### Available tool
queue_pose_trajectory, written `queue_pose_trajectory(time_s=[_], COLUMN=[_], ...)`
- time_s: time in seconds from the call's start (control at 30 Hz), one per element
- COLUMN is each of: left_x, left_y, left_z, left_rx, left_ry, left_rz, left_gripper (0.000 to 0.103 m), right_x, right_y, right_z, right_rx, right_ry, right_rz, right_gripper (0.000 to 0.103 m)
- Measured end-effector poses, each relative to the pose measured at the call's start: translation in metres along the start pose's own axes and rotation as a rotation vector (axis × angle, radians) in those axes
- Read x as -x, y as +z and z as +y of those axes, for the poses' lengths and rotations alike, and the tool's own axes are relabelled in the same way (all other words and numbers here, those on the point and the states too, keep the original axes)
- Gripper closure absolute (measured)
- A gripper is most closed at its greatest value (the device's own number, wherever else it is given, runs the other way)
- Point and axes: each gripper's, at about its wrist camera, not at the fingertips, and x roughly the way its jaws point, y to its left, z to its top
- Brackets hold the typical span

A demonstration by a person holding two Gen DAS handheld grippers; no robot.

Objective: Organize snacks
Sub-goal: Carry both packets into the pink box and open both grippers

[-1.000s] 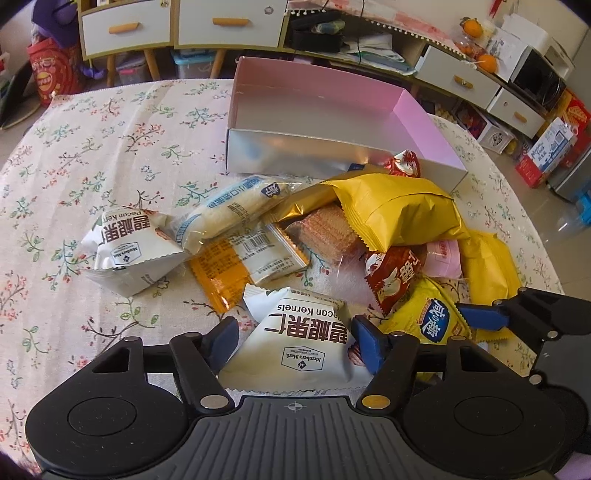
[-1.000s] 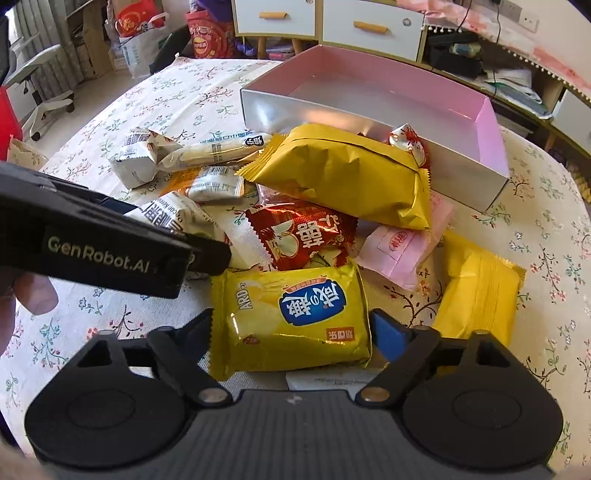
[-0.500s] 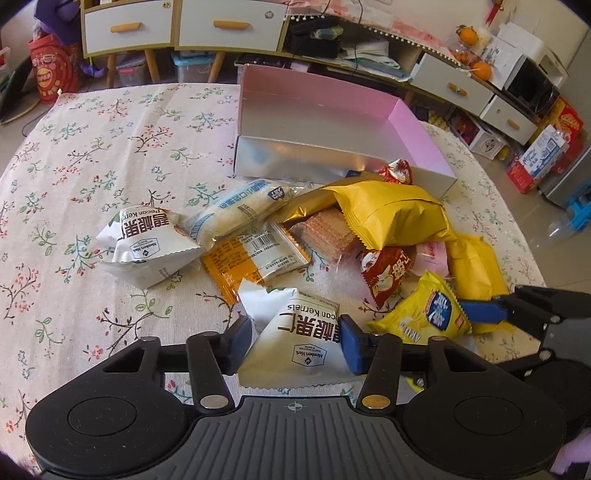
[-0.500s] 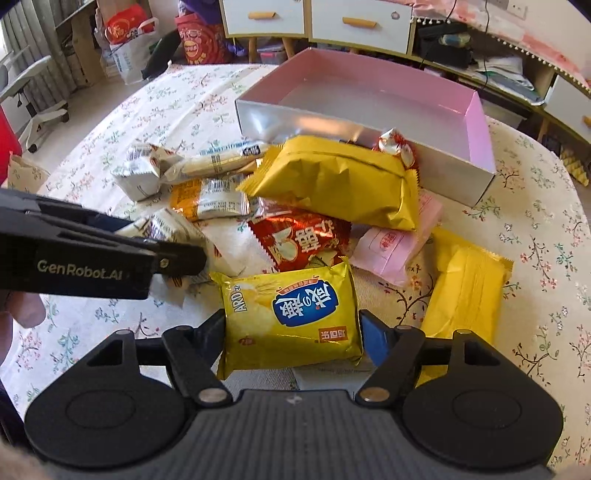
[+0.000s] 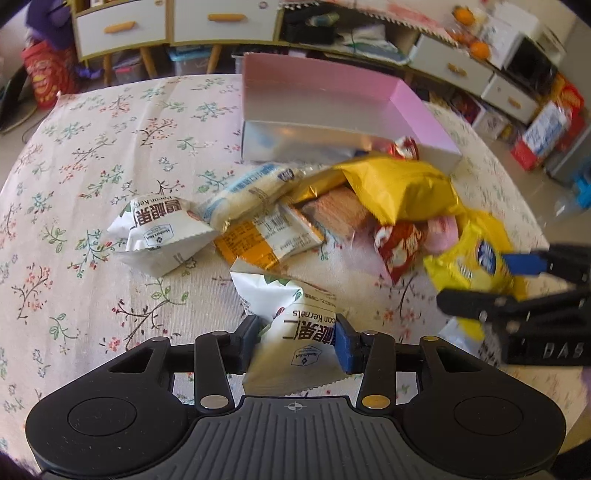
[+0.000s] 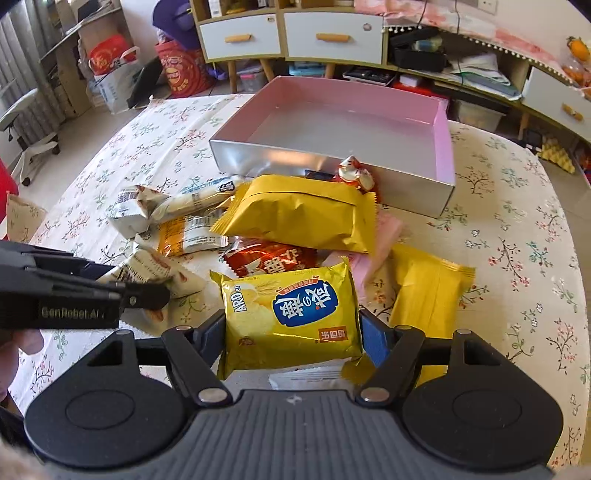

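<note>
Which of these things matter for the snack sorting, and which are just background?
Job:
white pecan kernel packet, in left gripper
yellow chip bag, in right gripper
pink open box
large gold foil pouch

Background:
white drawer cabinet
oranges

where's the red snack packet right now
In the right wrist view the red snack packet lies mid-pile on the table, under the big gold bag and just behind the yellow chip bag.

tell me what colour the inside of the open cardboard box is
Pink inside the open cardboard box, clearest in the right wrist view.

Left tongs (image 5: 295,338) have just closed, pinching the white pecan packet (image 5: 295,332).
</note>
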Motion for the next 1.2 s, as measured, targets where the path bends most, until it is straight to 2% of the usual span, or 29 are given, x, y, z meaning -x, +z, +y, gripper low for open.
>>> queue_pose_trajectory(time_s=[0.23,0.53,0.73,1.0,1.2], left_x=[0.001,0.032,0.040,0.012,-0.020], left_y=[-0.005,0.009,0.047,0.114,0.144], left_z=[-0.009,-0.008,-0.004,0.000,-0.010], left_rx=[-0.081,-0.046,-0.003,0.057,0.035], left_ry=[0.034,0.002,0.029,0.025,0.009], left_rz=[0.028,-0.062,-0.130,-0.191,-0.232], left_gripper=[0.065,0.066,0.066,0.066,0.066], right_x=[0.001,0.017,0.030,0.004,-0.020], right_y=[0.000,0.016,0.048,0.089,0.105], right_z=[0.000,-0.004,-0.014,-0.039,-0.057], right_rx=[0.009,-0.008,-0.049,-0.141,-0.161], right_ry=[-0.001,0.009,0.005,0.009,-0.027], right_rz=[0.003,-0.051,-0.143,-0.155,-0.154], right_gripper=[0.032,0.032,0.032,0.032,0.031])
